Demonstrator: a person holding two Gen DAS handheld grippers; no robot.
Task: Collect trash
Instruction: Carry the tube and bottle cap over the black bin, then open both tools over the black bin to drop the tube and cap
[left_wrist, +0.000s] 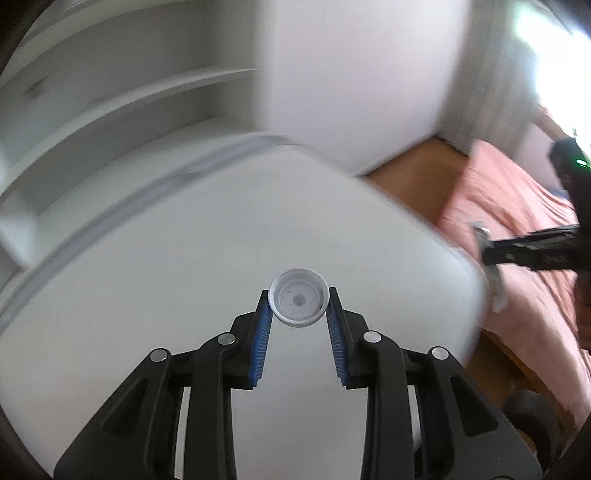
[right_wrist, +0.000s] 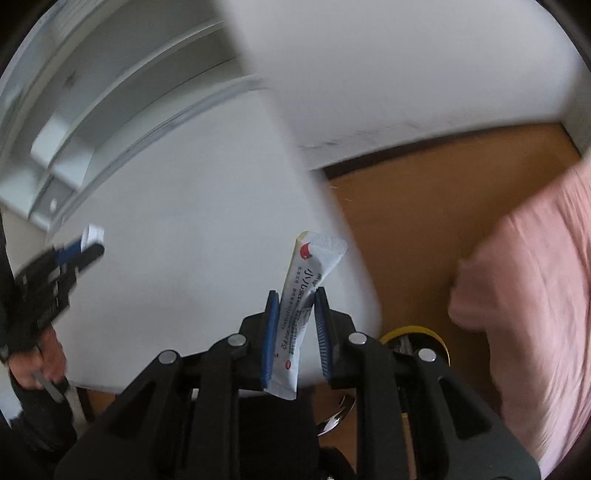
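My left gripper (left_wrist: 298, 295) is shut on a white bottle cap (left_wrist: 298, 302), open side toward the camera, held above the white table (left_wrist: 184, 258). My right gripper (right_wrist: 295, 295) is shut on a white stick sachet (right_wrist: 303, 295) with a red mark and printed text, held upright near the table's right edge (right_wrist: 351, 258). The left gripper with the cap also shows at the left of the right wrist view (right_wrist: 86, 243). The right gripper with the sachet also shows at the right of the left wrist view (left_wrist: 487, 251). Both views are blurred by motion.
A white wall (left_wrist: 351, 74) and white shelving (left_wrist: 74, 110) stand behind the table. A pink bedspread (right_wrist: 535, 295) lies to the right over a brown wooden floor (right_wrist: 424, 203). A yellow-rimmed container (right_wrist: 413, 332) sits below the table's edge.
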